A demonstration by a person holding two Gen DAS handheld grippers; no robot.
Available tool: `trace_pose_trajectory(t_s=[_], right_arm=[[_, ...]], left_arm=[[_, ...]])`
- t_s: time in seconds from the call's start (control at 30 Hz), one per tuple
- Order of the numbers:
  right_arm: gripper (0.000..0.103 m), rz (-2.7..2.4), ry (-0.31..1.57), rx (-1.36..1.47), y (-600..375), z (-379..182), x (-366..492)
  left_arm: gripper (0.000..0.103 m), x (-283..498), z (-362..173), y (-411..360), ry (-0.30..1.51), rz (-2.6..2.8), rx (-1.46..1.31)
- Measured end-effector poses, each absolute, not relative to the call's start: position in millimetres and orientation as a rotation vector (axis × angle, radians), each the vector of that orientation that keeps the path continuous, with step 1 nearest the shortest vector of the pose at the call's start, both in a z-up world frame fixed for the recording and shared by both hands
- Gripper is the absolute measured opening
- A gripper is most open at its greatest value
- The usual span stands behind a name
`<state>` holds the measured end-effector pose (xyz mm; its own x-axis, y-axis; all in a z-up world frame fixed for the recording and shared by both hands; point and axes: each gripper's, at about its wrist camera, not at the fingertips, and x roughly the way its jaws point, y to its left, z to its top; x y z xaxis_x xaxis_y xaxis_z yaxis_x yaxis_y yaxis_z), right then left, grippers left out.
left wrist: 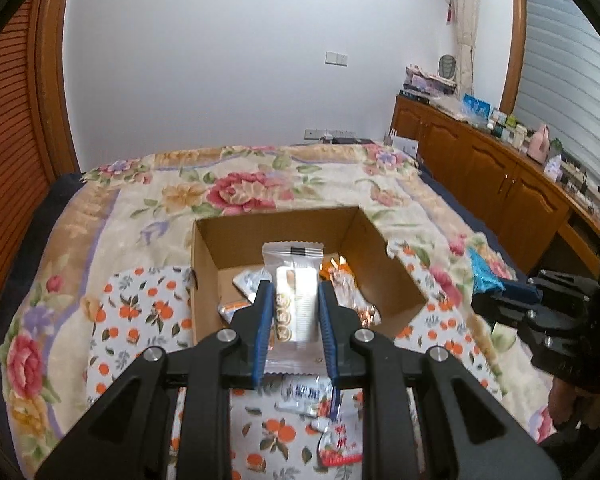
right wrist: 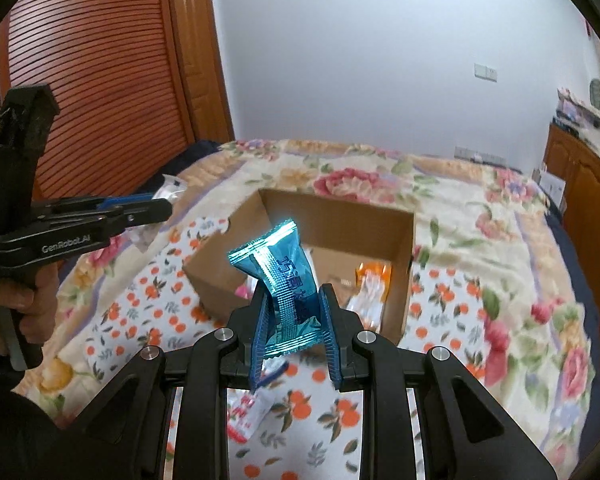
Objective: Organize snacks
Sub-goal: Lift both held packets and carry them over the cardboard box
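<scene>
Left wrist view:
left gripper (left wrist: pixel 293 300): jaws clamped on white snack pack (left wrist: pixel 294 304), lower centre, held above the box
cardboard box (left wrist: pixel 364 236): centre, on floral blanket (left wrist: pixel 236 184), snacks inside

Right wrist view:
right gripper (right wrist: pixel 293 304): jaws clamped on blue snack pack (right wrist: pixel 284 280), centre, in front of box
red-white packet (right wrist: pixel 244 416): on cloth, bottom

Cardboard box (left wrist: pixel 284 236): near wall and part of contents hidden behind held white packet (left wrist: pixel 296 300). Loose red-and-white sachet (right wrist: pixel 246 414): blurred, print unreadable, partly under the gripper frame. Sideboard (left wrist: pixel 492 168): items too small to identify.
</scene>
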<state>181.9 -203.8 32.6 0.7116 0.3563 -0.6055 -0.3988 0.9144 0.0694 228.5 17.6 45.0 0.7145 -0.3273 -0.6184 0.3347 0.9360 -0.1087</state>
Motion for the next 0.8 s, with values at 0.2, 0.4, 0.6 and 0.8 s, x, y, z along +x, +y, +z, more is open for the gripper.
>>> trace_pose_trajectory(t_s=[0.2,0.4,0.6,0.8], right_arm=[[0.023,0.422,0.642,-0.078,-198.5,38.6,207.8],[0.023,0.420,0.655,-0.108,-190.4,30.5,231.9],[0.023,0.417,0.676,-0.117,-183.3,15.0,255.0],[0.023,0.408,0.726,-0.099,-178.4,-12.4,280.1]], left_arm=[[0.020,261.6,54.0,10.7,0.659,-0.375,-0.005],[0.020,285.8,41.9,9.8,0.667,-0.378,-0.017],[0.020,308.1,15.7,14.7,0.711,-0.373,-0.024],[0.020,331.8,-25.4,16.1,0.790,-0.361,-0.030]])
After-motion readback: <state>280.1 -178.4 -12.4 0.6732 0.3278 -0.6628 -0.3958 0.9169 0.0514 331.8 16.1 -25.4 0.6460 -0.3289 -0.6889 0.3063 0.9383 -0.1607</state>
